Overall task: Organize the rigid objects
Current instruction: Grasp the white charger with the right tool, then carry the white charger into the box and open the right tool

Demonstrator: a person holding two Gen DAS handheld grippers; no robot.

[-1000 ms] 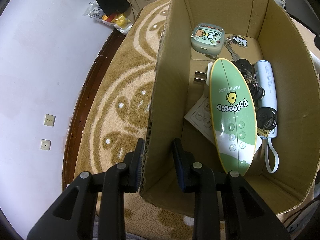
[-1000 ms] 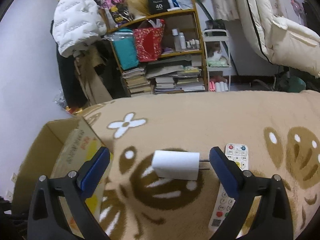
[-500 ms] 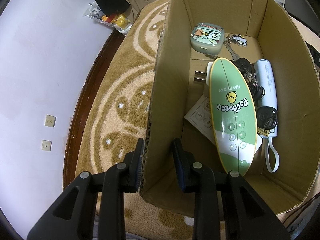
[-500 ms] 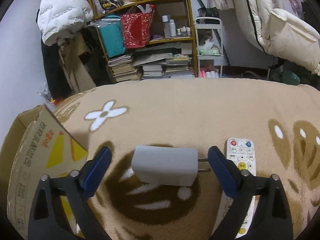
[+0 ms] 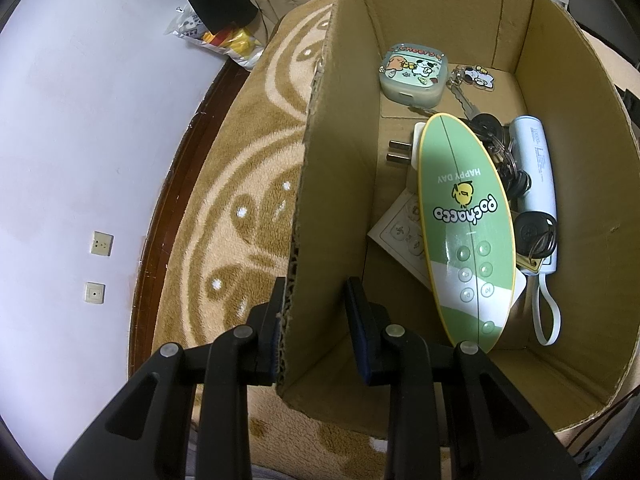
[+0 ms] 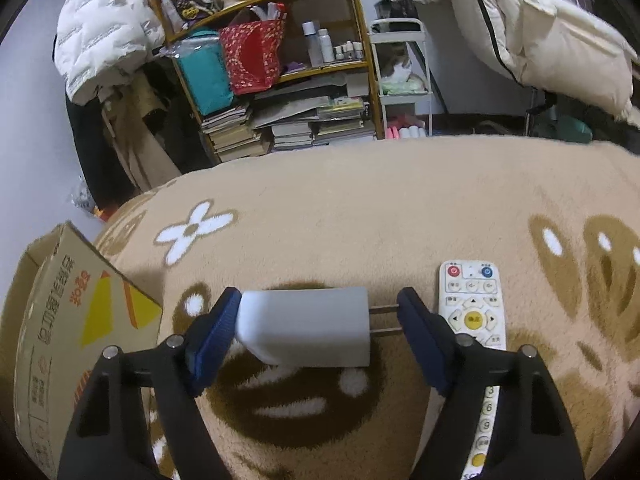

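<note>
L gripper (image 5: 314, 300): my jaws straddle the cardboard box (image 5: 568, 128) wall, outer pad touching, inner pad apart, not clamped | R gripper (image 6: 316, 312): closed on white charger (image 6: 306, 326), one pad on body end, other on prongs, over tan rug (image 6: 380, 200) | remote (image 6: 474, 312) just beside | box holds green surfboard-shaped remote (image 5: 466, 224), keys (image 5: 504, 156), power bank (image 5: 536, 160).

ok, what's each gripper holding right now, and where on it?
Left gripper straddles the brown cardboard box side wall. Right gripper clamps the white plug-in charger end to end, body and prong tips.
</note>
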